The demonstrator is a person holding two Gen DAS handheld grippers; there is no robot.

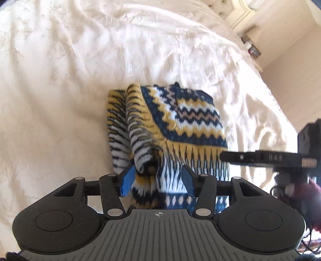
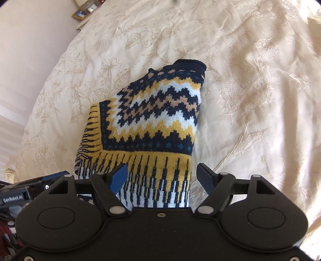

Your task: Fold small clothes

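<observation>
A small knitted sweater (image 1: 180,120) with navy, yellow, white and tan zigzags lies partly folded on the cream bedspread (image 1: 60,100). One sleeve is doubled over its left side, and a loose fold of it sits just ahead of my left gripper (image 1: 157,180). That gripper is open, its blue pads on either side of the striped hem. In the right wrist view the sweater (image 2: 160,112) lies with its navy collar far from me. My right gripper (image 2: 162,176) is open over the hem's right part. Each gripper shows at the edge of the other's view.
The embroidered bedspread (image 2: 250,90) spreads around the sweater on all sides. A wall and a shelf with small picture frames (image 2: 80,14) lie past the bed's edge. A dark red object (image 1: 311,190) with cables sits at the lower right of the left wrist view.
</observation>
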